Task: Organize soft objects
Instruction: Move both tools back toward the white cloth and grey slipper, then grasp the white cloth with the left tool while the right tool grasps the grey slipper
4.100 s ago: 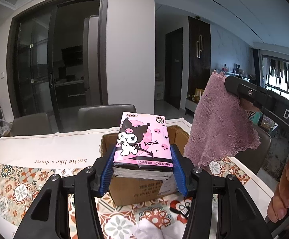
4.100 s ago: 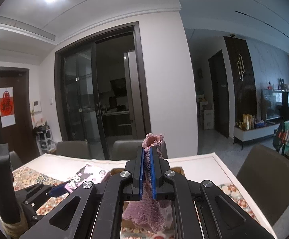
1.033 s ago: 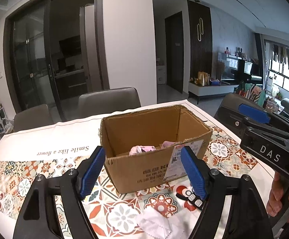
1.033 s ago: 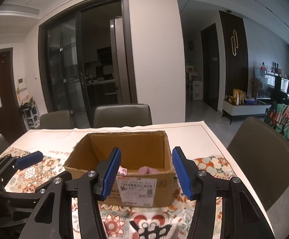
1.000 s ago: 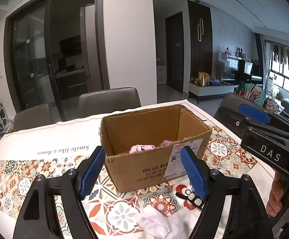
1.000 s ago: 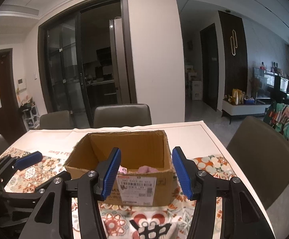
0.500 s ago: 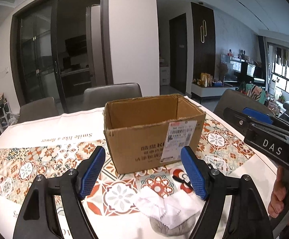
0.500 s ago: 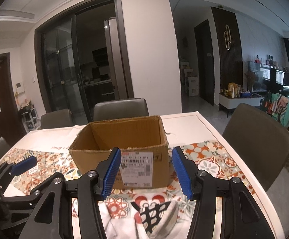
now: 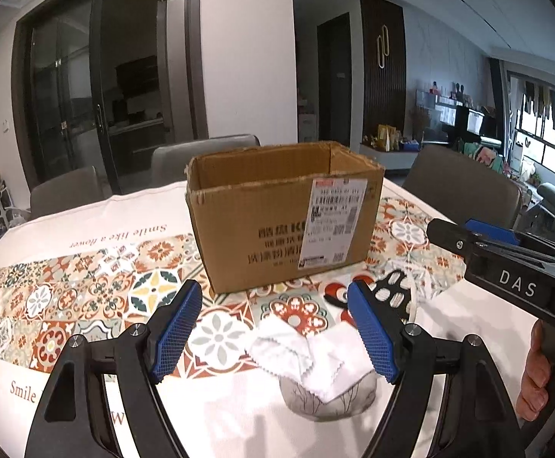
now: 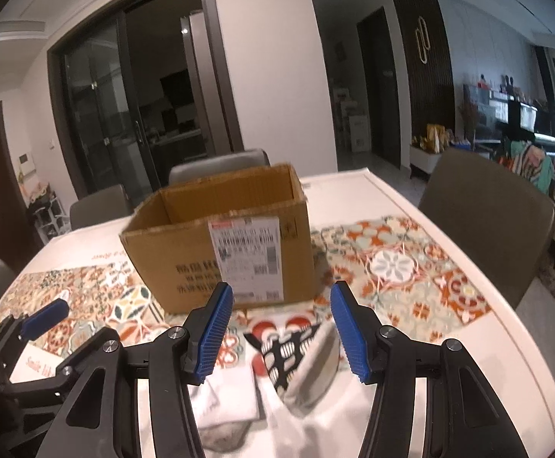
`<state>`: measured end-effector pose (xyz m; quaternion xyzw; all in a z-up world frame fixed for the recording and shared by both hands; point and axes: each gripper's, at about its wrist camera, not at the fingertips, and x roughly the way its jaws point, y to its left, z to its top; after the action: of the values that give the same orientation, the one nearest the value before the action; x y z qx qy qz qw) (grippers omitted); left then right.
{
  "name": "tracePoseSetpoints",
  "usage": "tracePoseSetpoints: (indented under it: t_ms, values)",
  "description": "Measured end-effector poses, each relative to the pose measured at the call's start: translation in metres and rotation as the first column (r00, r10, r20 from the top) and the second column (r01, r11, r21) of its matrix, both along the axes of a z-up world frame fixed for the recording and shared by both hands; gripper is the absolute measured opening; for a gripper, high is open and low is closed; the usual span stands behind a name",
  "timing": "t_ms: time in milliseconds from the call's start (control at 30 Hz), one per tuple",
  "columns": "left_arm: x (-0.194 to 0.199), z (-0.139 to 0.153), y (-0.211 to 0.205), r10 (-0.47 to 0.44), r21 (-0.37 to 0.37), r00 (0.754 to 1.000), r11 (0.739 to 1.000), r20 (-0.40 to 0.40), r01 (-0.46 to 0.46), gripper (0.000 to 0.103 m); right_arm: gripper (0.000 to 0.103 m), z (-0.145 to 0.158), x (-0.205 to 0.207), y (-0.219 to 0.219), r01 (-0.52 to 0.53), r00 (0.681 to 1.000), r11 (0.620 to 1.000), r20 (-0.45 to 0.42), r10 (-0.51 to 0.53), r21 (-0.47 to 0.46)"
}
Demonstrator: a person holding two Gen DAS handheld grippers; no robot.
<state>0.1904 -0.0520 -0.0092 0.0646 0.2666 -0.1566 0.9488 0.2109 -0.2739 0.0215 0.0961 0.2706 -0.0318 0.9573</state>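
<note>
Left gripper (image 9: 275, 330): jaws wide, nothing between the pads.
Right gripper (image 10: 281, 328): jaws apart, empty.
White cloth (image 9: 304, 351): on the worktop (image 9: 220, 416), just below the left gripper, draped over a grey pouch (image 9: 330, 400).
Patterned black-and-white cloth (image 10: 290, 351): below the right gripper, seen plainly in the right view only.
Cardboard box (image 9: 277, 213): beyond both grippers, open top; contents hidden.
Hand (image 9: 544, 374): left view only, holding the right gripper's handle.

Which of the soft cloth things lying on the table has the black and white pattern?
The black-and-white patterned cloth, nearest the cardboard box. The zigzag-edged white cloth is plain, draped over a grey lump.
</note>
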Motion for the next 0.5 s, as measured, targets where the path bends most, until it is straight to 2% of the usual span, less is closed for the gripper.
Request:
tracePoseSetpoints:
  t_ms: [500]
  values:
    - [-0.005,-0.040,-0.003,-0.020,0.029,0.994,0.999,-0.103,0.024,0.078,0.055,-0.049,-0.013,-0.006,0.045,0.991,0.998,-0.130,-0.040,0.037]
